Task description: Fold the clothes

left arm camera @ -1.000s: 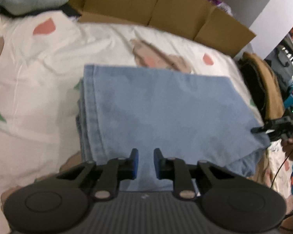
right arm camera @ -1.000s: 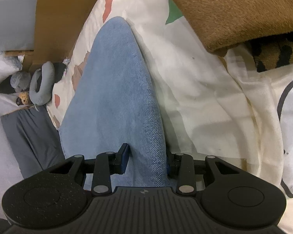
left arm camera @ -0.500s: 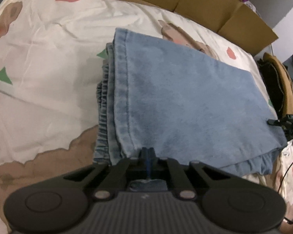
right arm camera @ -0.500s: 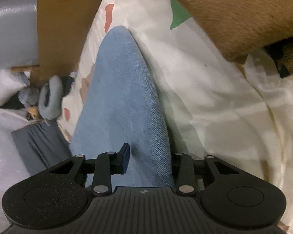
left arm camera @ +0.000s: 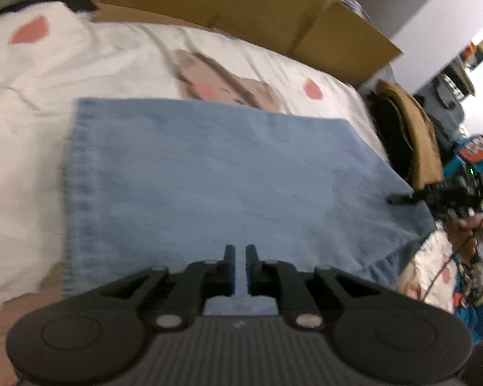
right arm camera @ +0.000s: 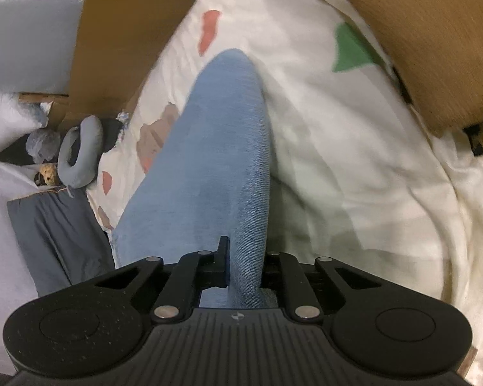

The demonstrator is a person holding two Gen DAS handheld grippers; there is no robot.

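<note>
The blue denim garment (left arm camera: 215,177) lies folded in a flat rectangle on the printed bed sheet (left arm camera: 48,103). The left gripper (left arm camera: 240,268) has its fingers almost pressed together on a thin edge of the near side. The right gripper (right arm camera: 241,257) pinches the thick folded end of the garment between its fingers. The grips are unequal (one thin edge, one bulky wad), so any lift risks the thin edge slipping out and the stacked layers sliding apart. A pull towards the brown garment (left arm camera: 412,135) could also drag the sheet into wrinkles.
</note>
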